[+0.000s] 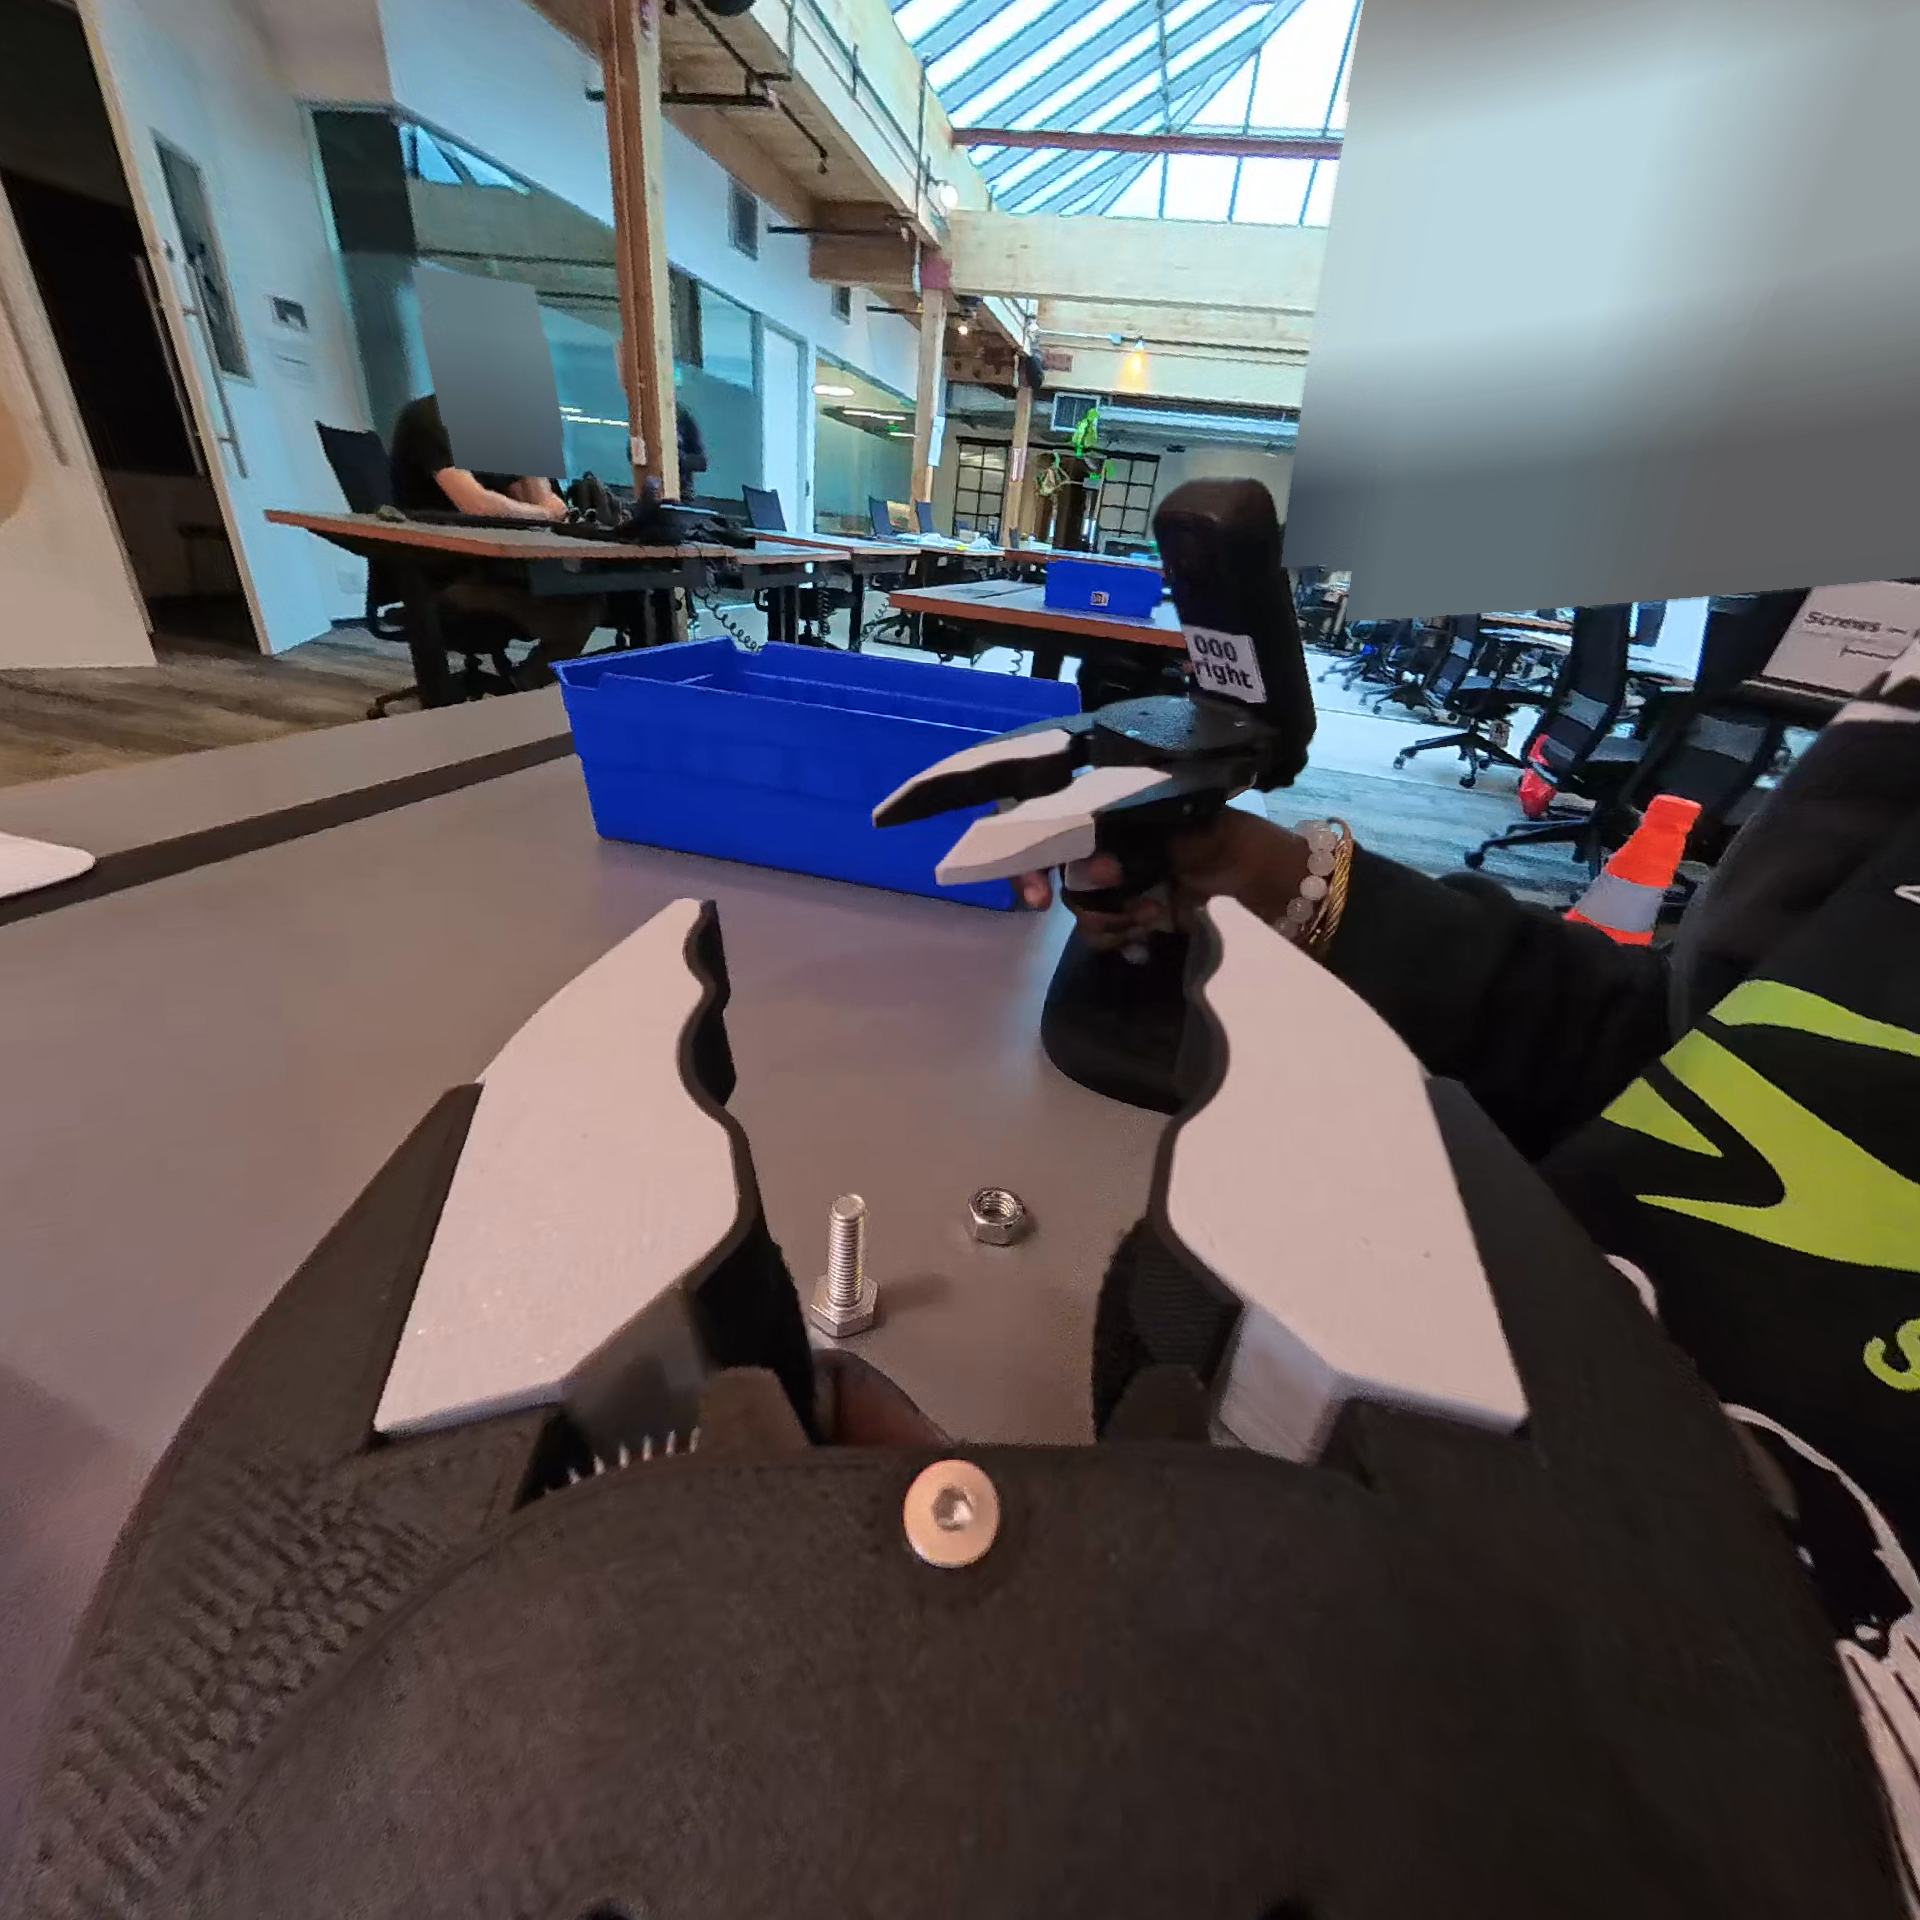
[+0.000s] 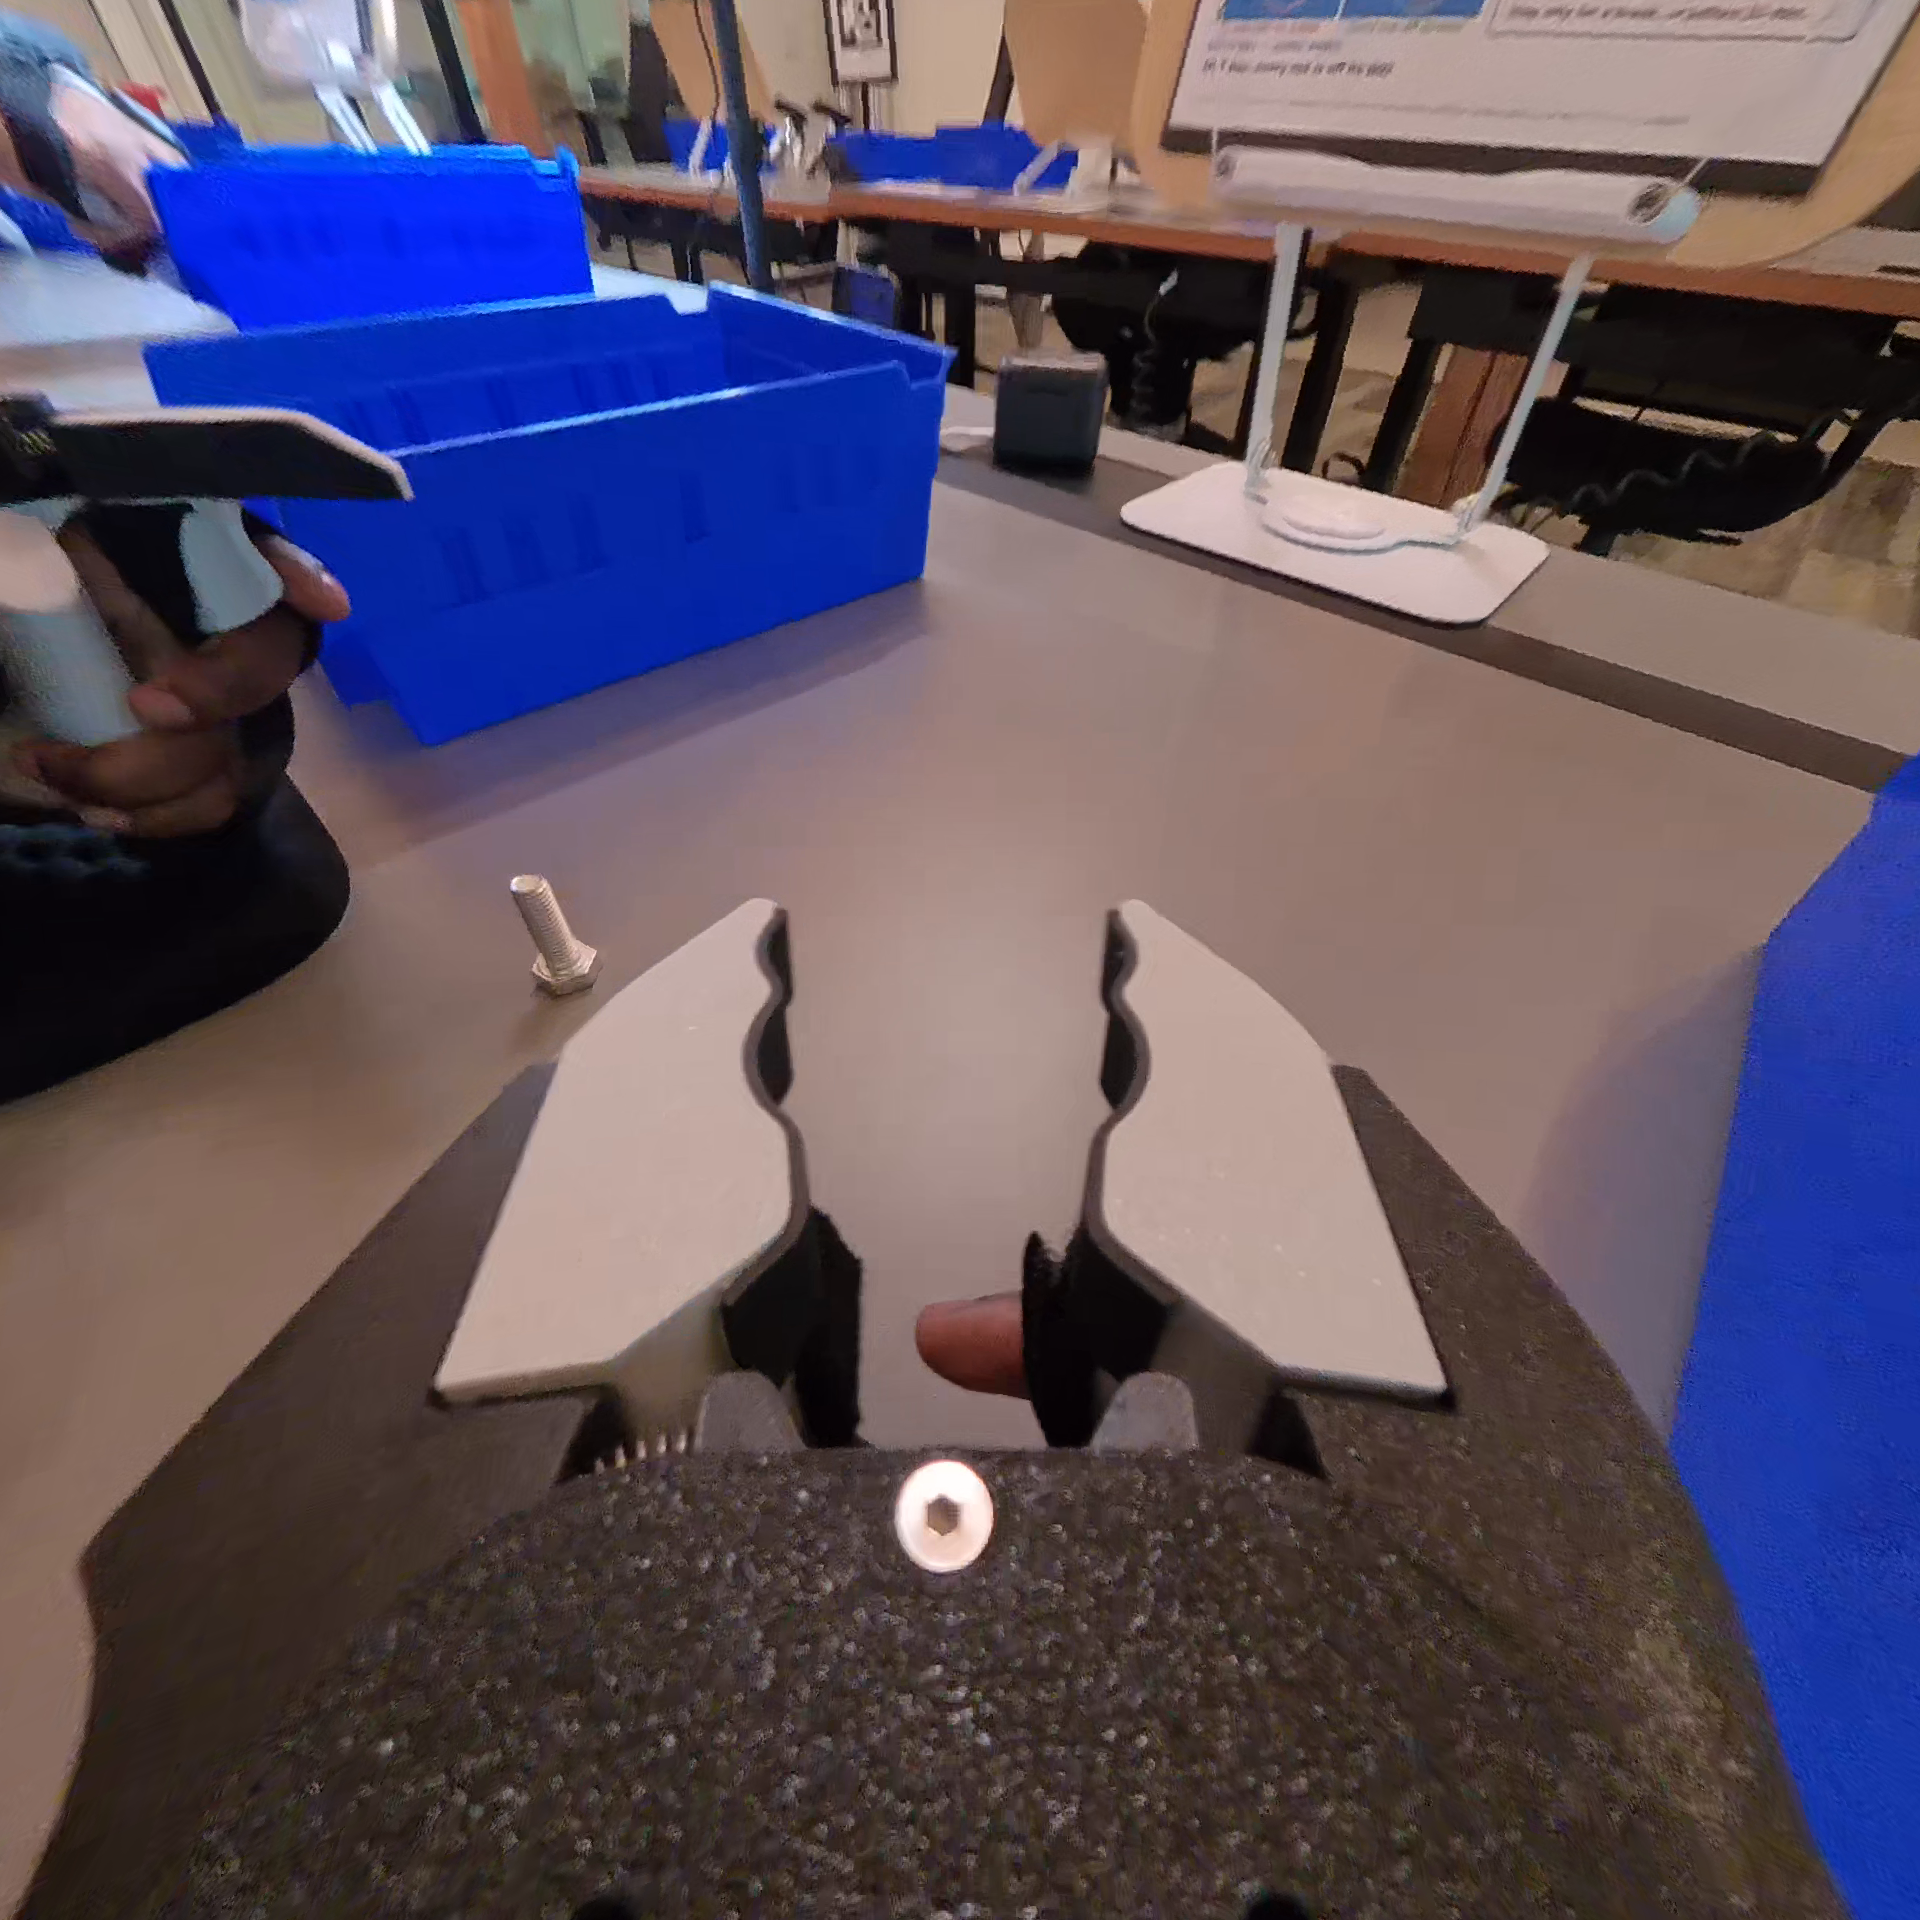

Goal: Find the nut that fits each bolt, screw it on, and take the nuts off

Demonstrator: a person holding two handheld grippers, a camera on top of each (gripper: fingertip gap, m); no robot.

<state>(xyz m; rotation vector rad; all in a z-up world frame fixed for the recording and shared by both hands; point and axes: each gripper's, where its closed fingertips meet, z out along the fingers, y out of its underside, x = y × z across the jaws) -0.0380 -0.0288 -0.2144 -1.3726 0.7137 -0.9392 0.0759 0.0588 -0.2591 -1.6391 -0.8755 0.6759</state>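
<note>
Bolt (image 1: 844, 1268) stands upright on its hex head on the grey table (image 1: 312, 1039), between the spread fingers of the left gripper (image 1: 956, 966). One loose nut (image 1: 997, 1216) lies just beside it, apart from the threads. Both tools are empty: the left gripper is wide open, and the right gripper (image 2: 940, 935) is also parted, held above the table near the blue bin (image 2: 623, 520). Judged step: pairing has not begun. The next move likely calls for closing one gripper on the bolt and the other on the nut, then aligning nut to thread tip.
</note>
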